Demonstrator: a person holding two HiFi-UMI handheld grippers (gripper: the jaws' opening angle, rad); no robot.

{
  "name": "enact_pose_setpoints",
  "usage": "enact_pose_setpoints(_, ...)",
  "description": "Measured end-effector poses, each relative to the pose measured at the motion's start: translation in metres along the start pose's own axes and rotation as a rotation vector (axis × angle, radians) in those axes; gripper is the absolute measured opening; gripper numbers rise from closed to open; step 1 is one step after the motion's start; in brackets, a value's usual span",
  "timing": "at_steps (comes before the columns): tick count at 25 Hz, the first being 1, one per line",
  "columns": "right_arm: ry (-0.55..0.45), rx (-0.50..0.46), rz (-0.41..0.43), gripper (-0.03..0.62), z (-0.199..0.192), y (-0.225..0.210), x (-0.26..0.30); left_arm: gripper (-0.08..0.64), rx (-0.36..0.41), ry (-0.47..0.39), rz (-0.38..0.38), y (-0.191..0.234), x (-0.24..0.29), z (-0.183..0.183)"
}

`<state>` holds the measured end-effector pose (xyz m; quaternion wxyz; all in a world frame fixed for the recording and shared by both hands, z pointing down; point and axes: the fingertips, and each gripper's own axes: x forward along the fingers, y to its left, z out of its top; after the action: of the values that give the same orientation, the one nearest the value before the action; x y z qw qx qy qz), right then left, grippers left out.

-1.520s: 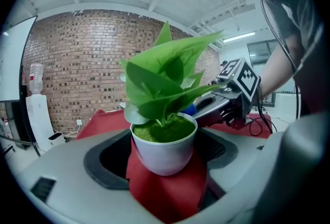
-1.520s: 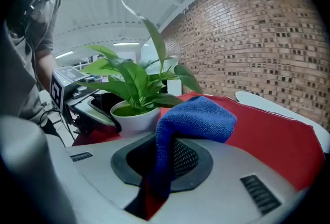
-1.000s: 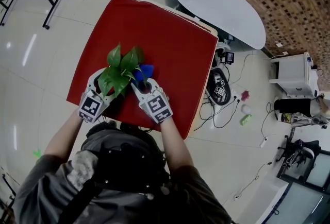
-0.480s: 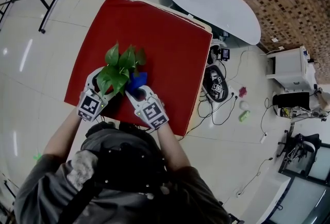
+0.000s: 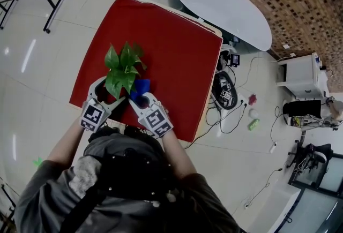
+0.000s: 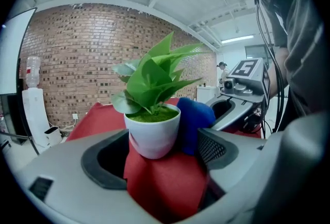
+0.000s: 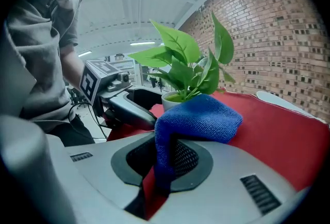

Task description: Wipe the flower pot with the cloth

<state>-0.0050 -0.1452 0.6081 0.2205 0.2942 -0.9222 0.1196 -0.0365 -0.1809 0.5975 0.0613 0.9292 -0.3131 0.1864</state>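
– Pot position first: where does it sit against the two tools?

– The white round flower pot (image 6: 153,134) stands upright on the red table cover (image 5: 174,39), its long axis vertical, near the table edge closest to the person. In the head view it is mostly hidden under the green leafy plant (image 5: 122,67) growing in it.

– And the left gripper (image 5: 109,95)?

– Its jaws stand wide apart. In the left gripper view the pot is at 12 o'clock, in the gap by the tips. It does not look squeezed, but I can't say whether either jaw touches it.

– The right gripper (image 5: 140,100)?

– Clamped on the blue fluffy microfibre cloth (image 7: 198,119), which bunches out past the tips. In the right gripper view the pot's rim peeks over the bundle at about 11 o'clock, just behind it.

– So which side of the pot does the cloth meet?

– Seen from the left gripper, the 3 o'clock side. It lies against that wall or just beside it; I can't confirm contact.

– Which hand is nearer?

– Both are close. I judge the left placed to steady the pot and the right to rub.

– Counts?

– One pot, one plant, one cloth, two grippers, one red cover.
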Motion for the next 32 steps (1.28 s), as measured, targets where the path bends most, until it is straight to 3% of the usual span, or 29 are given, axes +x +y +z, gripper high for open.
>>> enact_pose_setpoints(8, -0.001, 0.015, 0.013, 0.077, 0.002, 0.01, 0.001, 0.42, -0.08, 0.018, 0.062, 0.001, -0.023, -0.012)
enact_pose_setpoints(16, 0.006, -0.028, 0.112, 0.077, 0.009, 0.035, 0.021, 0.42, -0.069, -0.018, 0.111, 0.017, -0.034, 0.004)
enact_pose_setpoints(23, -0.008, -0.035, 0.187, 0.077, 0.011, 0.038, 0.019, 0.422, -0.061, 0.01, 0.129, 0.027, -0.033, -0.007)
enact_pose_setpoints(27, -0.031, 0.049, 0.11, 0.077, 0.002, 0.014, -0.008, 0.422, -0.068, 0.003, 0.157, 0.029, -0.02, -0.003)
enact_pose_setpoints(32, -0.044, 0.108, -0.031, 0.077, -0.013, -0.04, -0.023, 0.423, -0.097, -0.008, 0.278, 0.039, 0.002, 0.006)
